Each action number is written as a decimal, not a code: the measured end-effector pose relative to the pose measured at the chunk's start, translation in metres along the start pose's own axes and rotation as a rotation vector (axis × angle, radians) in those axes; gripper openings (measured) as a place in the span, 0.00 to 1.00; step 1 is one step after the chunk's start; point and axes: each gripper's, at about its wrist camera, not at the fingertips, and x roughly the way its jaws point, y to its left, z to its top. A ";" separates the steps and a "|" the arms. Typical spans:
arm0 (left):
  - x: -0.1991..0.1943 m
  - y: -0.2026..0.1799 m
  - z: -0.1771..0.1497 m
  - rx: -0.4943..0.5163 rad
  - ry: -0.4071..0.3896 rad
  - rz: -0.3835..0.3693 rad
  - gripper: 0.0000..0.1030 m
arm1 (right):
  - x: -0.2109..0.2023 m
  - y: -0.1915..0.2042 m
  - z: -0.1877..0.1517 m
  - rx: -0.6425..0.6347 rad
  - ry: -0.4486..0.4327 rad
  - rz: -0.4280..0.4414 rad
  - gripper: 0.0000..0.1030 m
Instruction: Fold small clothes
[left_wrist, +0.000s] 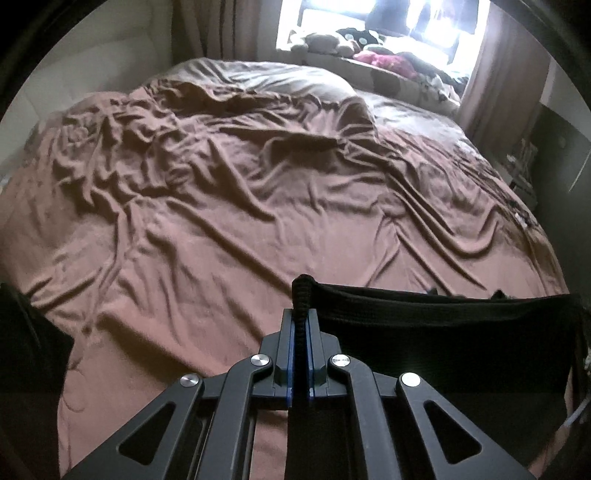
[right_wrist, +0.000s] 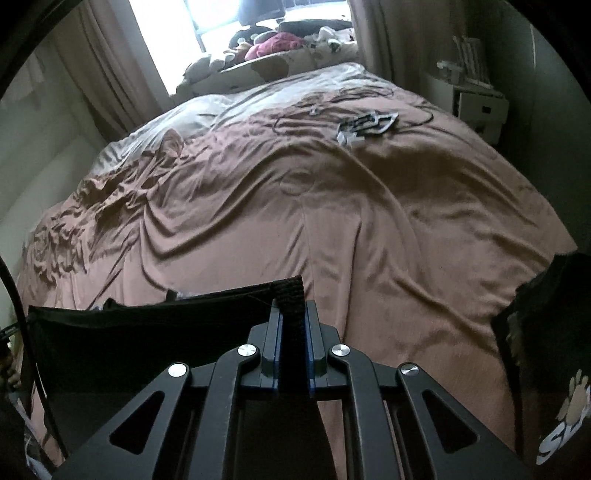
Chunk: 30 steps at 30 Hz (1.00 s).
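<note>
while the black garment (left_wrist: 443, 332) hangs stretched over the near edge of the bed (left_wrist: 240, 203), the left gripper (left_wrist: 300, 317) and right gripper (right_wrist: 291, 314) each pinch one waistband corner.

Premises: a bedroom in a private home. A large bed (left_wrist: 229, 206) under a rumpled brown duvet fills most of both views, with grey pillows (left_wrist: 280, 79) at its head below a bright window (left_wrist: 376, 22) hung with beige curtains (left_wrist: 495, 74). Soft toys (left_wrist: 325, 42) line the sill, a white bedside unit (right_wrist: 476, 99) with small items on top stands against the wall, and a tangle of cables (right_wrist: 325, 110) lies on the covers.
</note>
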 end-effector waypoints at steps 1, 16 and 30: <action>0.001 -0.001 0.003 -0.003 -0.005 0.003 0.05 | 0.000 -0.002 0.002 0.001 -0.005 0.000 0.06; 0.111 0.005 -0.003 0.013 0.172 0.084 0.05 | 0.097 -0.005 0.013 -0.003 0.103 -0.047 0.06; 0.124 0.008 0.011 0.023 0.157 0.109 0.05 | 0.138 0.003 0.033 -0.005 0.120 -0.086 0.06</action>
